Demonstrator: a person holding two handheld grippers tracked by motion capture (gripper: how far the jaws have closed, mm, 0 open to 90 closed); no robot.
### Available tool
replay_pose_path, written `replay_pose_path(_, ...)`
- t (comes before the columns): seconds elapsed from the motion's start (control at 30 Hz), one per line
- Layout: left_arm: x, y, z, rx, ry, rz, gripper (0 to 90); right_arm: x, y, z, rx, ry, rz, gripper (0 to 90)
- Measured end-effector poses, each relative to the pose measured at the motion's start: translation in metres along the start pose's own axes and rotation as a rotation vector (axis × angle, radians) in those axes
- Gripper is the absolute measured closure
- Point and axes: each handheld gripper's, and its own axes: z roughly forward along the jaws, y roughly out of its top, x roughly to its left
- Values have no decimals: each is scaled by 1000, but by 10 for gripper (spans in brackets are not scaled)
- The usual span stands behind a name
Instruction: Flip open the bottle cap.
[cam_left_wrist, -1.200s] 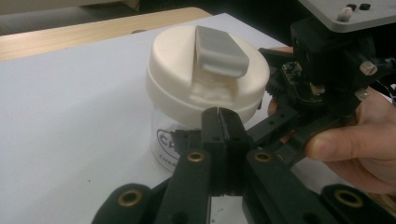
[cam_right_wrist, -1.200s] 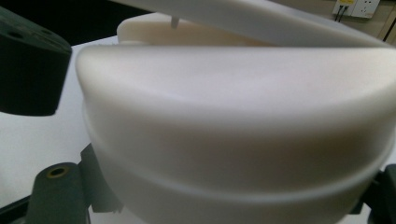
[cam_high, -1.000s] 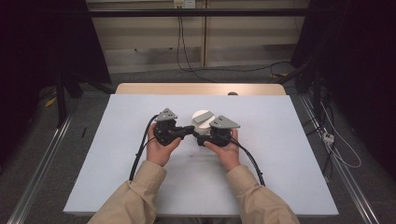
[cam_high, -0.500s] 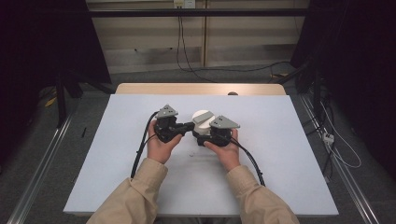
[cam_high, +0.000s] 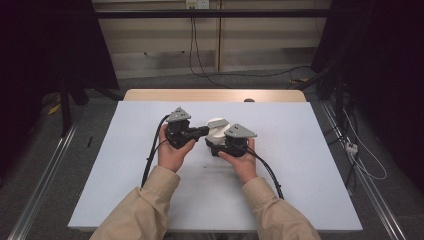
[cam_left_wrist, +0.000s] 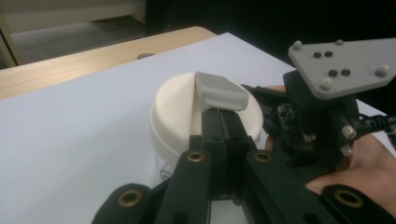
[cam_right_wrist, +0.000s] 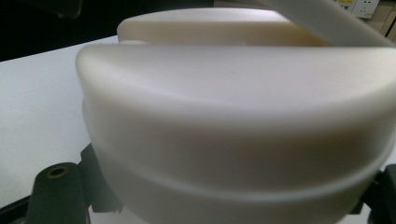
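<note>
Jar (cam_high: 216, 131) with white lid (cam_left_wrist: 205, 112) stands mid-desk (cam_high: 300, 165). Right hand-held gripper (cam_high: 220, 145) clamps around jar body. Left hand-held gripper (cam_left_wrist: 223, 122) pressed together beside grey flap (cam_left_wrist: 222, 91) on lid. Lid on; opening apparently not done.

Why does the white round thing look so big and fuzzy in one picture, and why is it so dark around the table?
In the right gripper view the white lid sits so close to the camera that it blurs. In the left gripper view it is sharper, while the near black jaws are soft. In the high view the light falls on the table, and the room's sides stay dark.
</note>
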Motion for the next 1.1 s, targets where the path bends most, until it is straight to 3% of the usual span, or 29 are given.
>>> replay_pose_path(1.1, -3, 27, 10, -6, 9, 42, 900, 0, 0, 0, -2, -1, 2, 188)
